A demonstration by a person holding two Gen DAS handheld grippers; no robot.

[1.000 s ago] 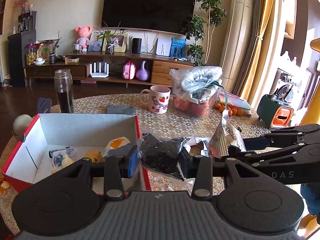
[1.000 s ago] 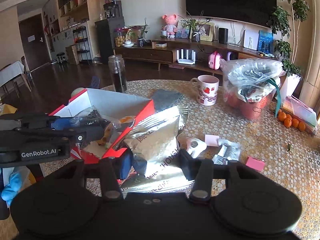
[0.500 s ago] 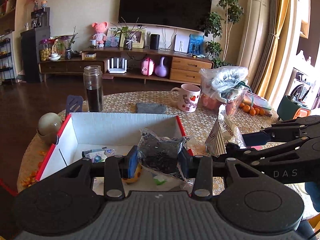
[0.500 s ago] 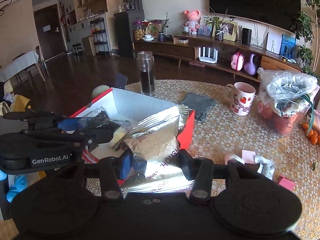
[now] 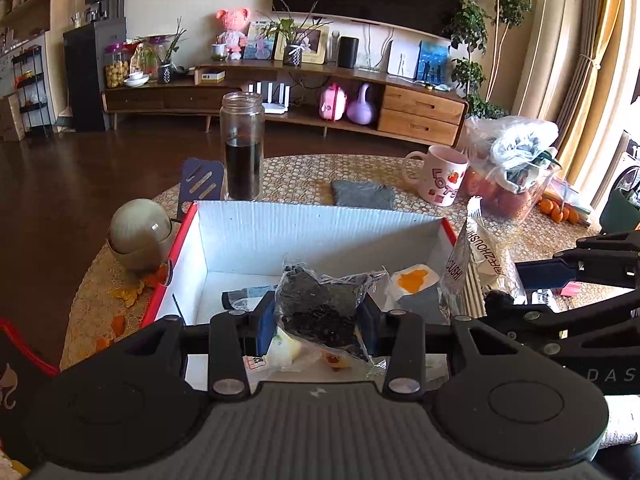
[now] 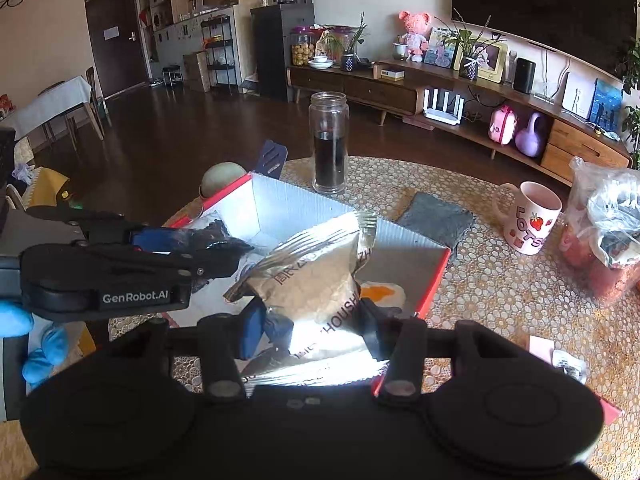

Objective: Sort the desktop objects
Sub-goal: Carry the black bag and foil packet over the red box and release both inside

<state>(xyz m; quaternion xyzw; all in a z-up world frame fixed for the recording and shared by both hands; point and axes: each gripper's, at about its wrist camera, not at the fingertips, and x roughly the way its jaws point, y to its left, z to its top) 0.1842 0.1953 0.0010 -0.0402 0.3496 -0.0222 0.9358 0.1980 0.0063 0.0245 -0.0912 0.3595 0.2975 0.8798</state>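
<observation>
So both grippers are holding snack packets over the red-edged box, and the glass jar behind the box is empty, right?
Not quite. The glass jar behind the red-edged box holds dark liquid in its lower half, as the left wrist view shows. The left gripper and right gripper do each hold a packet over the box.

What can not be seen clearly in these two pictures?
- Left wrist view: the red-edged white cardboard box floor nearest the camera is hidden by the clear packet of dark bits.
- Right wrist view: the silver foil snack bag lower print is lost in glare.
- Right wrist view: the small white wrapper print is too small.
</observation>
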